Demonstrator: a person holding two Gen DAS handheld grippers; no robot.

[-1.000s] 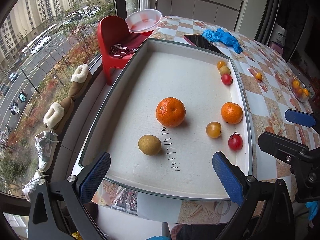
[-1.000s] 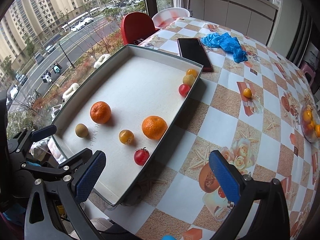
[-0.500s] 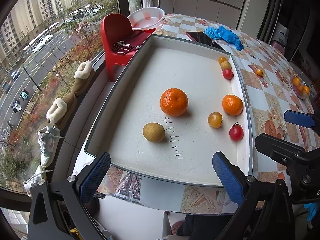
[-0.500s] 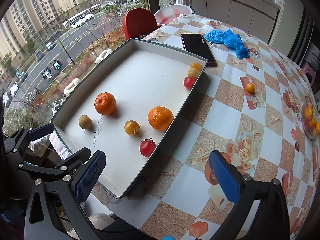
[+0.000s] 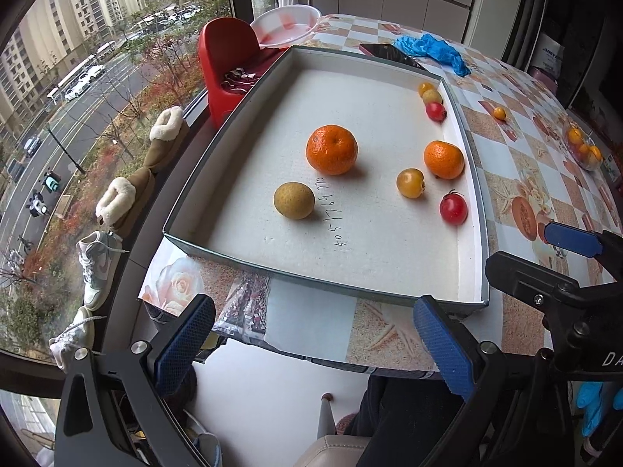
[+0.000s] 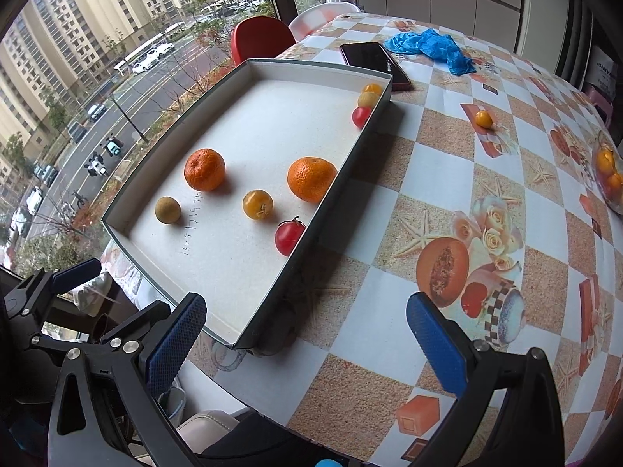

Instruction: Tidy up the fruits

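The surface [image 6: 440, 179], covered in a checked oilcloth printed with fruit and roses, carried a wide, shallow rectangular tray with dark outer walls and a white liner [image 5: 249, 93] [image 6: 335, 190] set along its window-side edge. All places below are given from that tray.

Both tools hung off the tray's near end, above the surface edge. The left tool [image 5: 311, 344], with black arms and blue ribbed pads, had its fingers spread wide with nothing between them. The right tool [image 6: 305, 340] stood the same way, wide apart and empty, just off the tray's near right corner.

Inside the tray, a large orange mandarin [image 5: 331, 150] [image 6: 205, 169] lay near the middle. A second, slightly smaller mandarin [image 5: 444, 159] [image 6: 311, 179] sat close to the right wall. A round tan-brown fruit [image 5: 294, 200] [image 6: 168, 210] lay toward the near left, beside a line of handwritten digits [image 5: 338, 214] on the liner. A yellow-orange tomato-like fruit [image 5: 410, 183] [image 6: 257, 204] sat between the two mandarins and nearer the tools. A red cherry tomato with a green stem [image 5: 453, 208] [image 6: 289, 236] rested by the right wall.

In the far right corner three small fruits lined up against the wall: red [image 5: 435, 111] [image 6: 361, 116], pale tan [image 5: 432, 97] [image 6: 368, 99] and orange [image 5: 425, 88] [image 6: 372, 88].

Outside the tray, beyond its far right corner, lay a dark smartphone [image 6: 373, 60] and crumpled blue gloves [image 6: 428, 48]. One small orange fruit [image 6: 483, 118] sat alone on the surface, well to the right.
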